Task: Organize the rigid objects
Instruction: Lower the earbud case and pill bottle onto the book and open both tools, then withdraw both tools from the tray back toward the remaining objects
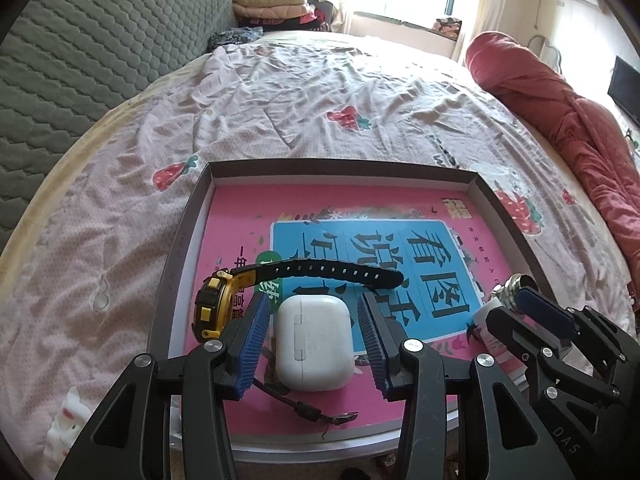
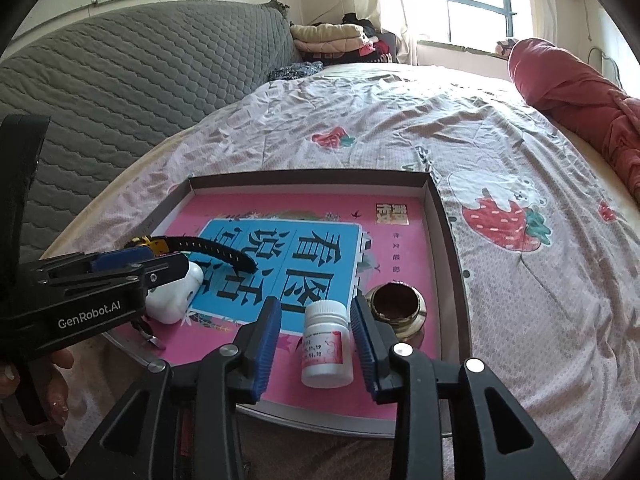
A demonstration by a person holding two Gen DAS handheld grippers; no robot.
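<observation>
White and glossy, the earbud case [image 1: 314,342] lies flat on the pink book [image 1: 240,216] inside the shallow cardboard tray [image 1: 340,169], its long axis running from six to twelve o'clock in the left wrist view, hinge seam on its left flank. The left gripper [image 1: 314,338] straddles it with jaws apart: the blue ribbed pads [image 1: 252,344] stand just beside the case on either side, a narrow gap showing at each, so nothing is pinched.

At ten o'clock from the case a yellow and black watch [image 1: 214,308] rests on its edge, its perforated black strap [image 1: 332,272] stretching toward three o'clock across the book's blue title panel.

In the right wrist view a small white pill bottle [image 2: 326,344] stands upright on the book, screw cap up, a pink label around its lower body. The right gripper [image 2: 316,344] brackets it with jaws parted, gaps visible on both sides, so it is released rather than clamped. At two o'clock from the bottle, just beside it, sits a round brass-coloured cup [image 2: 398,306], mouth upward, dark inside.

The tray lies on a strawberry-print bedsheet [image 2: 500,160].
</observation>
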